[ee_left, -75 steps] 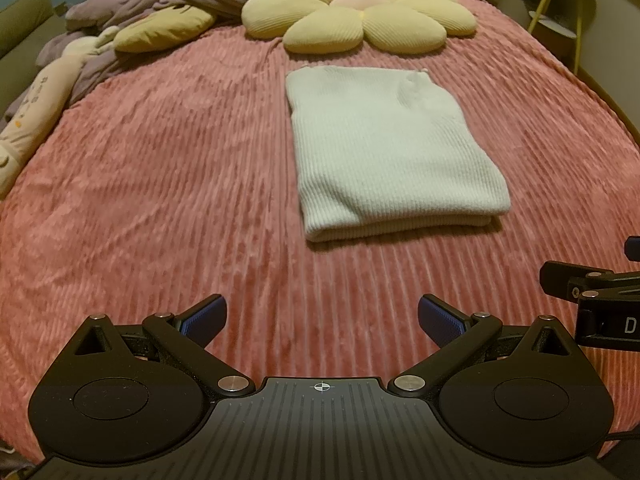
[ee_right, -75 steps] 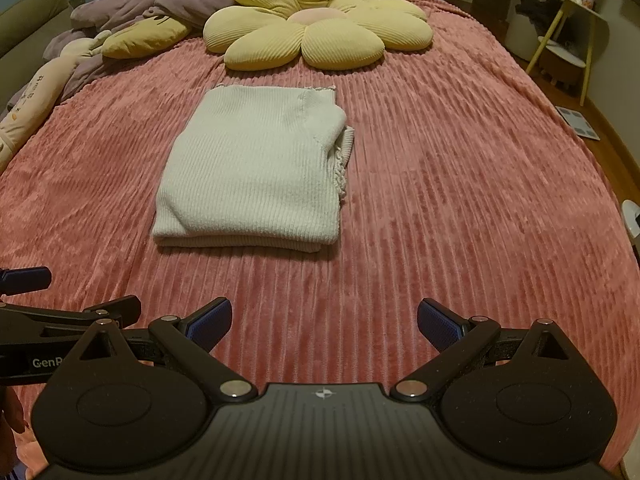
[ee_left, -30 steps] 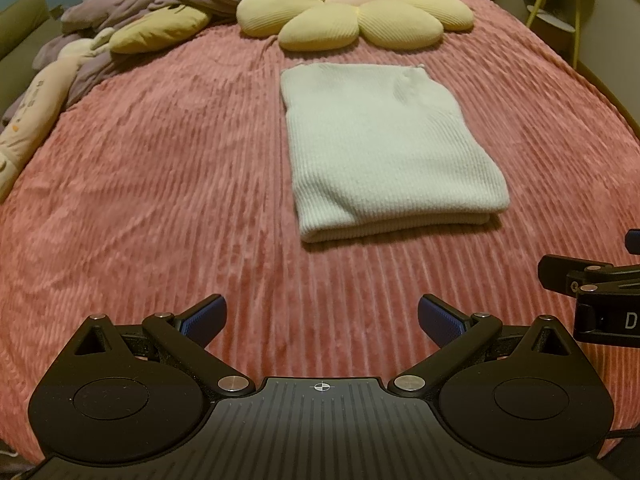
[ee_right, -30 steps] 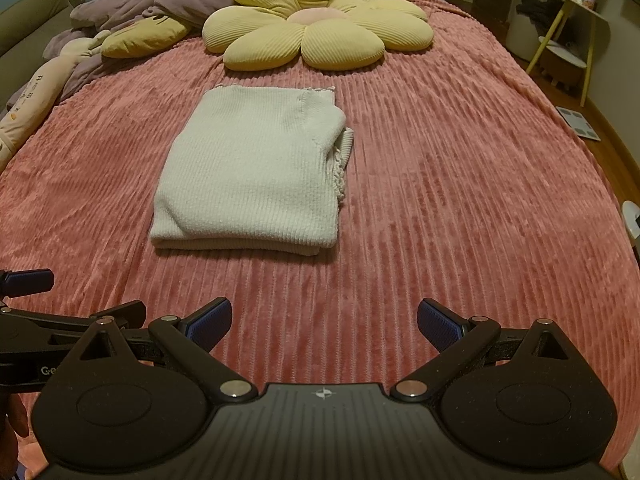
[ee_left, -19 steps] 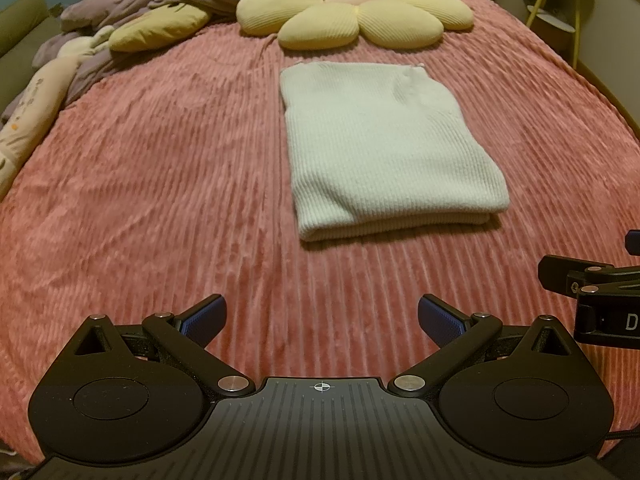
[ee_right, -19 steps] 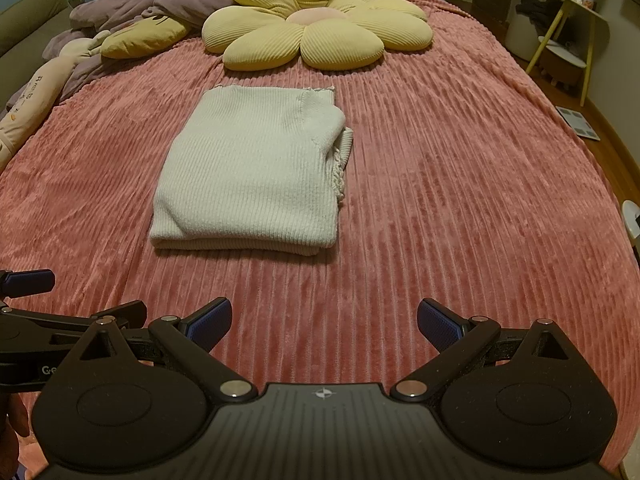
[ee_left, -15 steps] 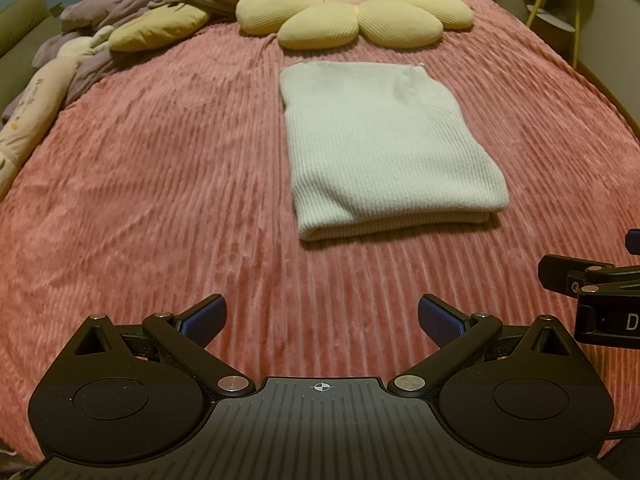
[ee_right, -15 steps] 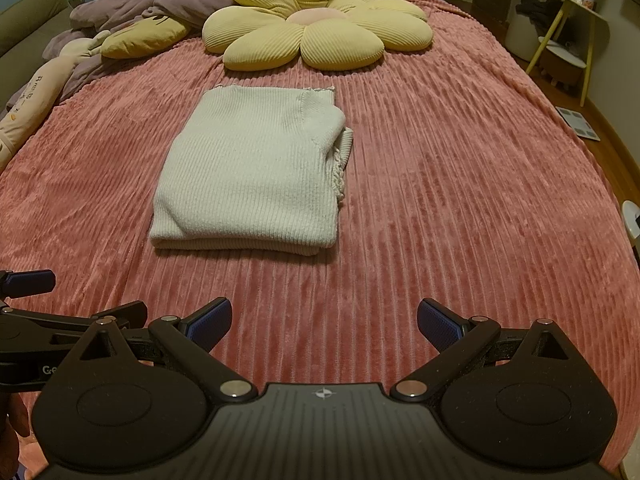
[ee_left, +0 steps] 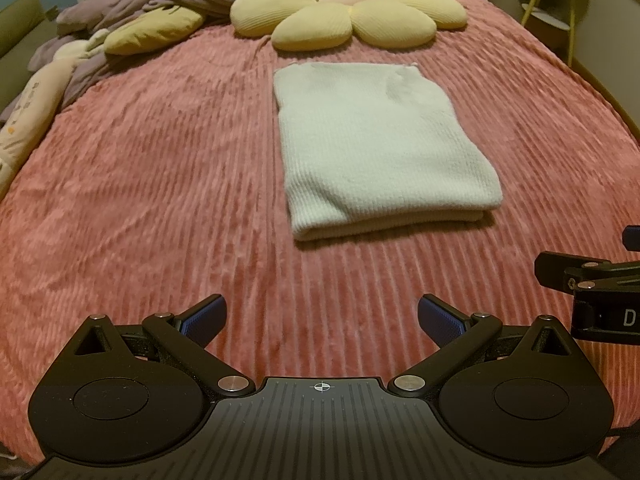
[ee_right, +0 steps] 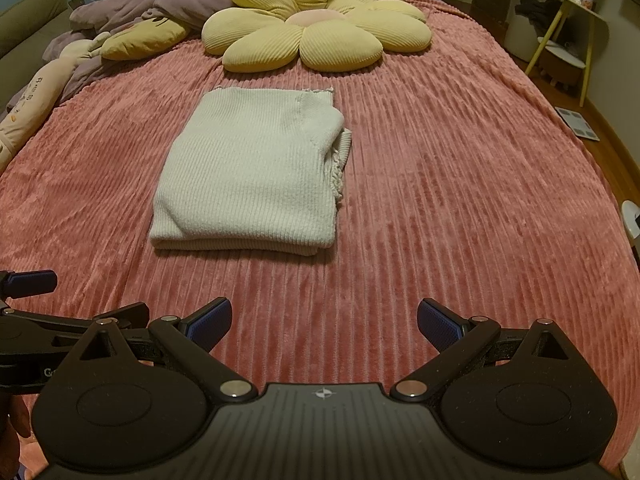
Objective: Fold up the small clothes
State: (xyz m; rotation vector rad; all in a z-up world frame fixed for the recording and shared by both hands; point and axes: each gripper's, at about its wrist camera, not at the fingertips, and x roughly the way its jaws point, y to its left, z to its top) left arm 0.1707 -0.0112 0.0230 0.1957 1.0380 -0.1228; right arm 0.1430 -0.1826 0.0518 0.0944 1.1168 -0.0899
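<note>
A cream ribbed knit garment lies folded into a neat rectangle on the pink ribbed bedspread; it also shows in the right wrist view, with a ruffled edge sticking out on its right side. My left gripper is open and empty, held back from the garment's near edge. My right gripper is open and empty too, to the garment's near right. Each gripper shows at the edge of the other's view.
A yellow flower-shaped cushion lies just beyond the garment. A purple duvet and a long plush pillow lie at the far left. A yellow-legged side table stands off the bed's right edge.
Nothing has visibly changed apart from a slight drift of the left view. Both grippers stay open and back from the folded garment.
</note>
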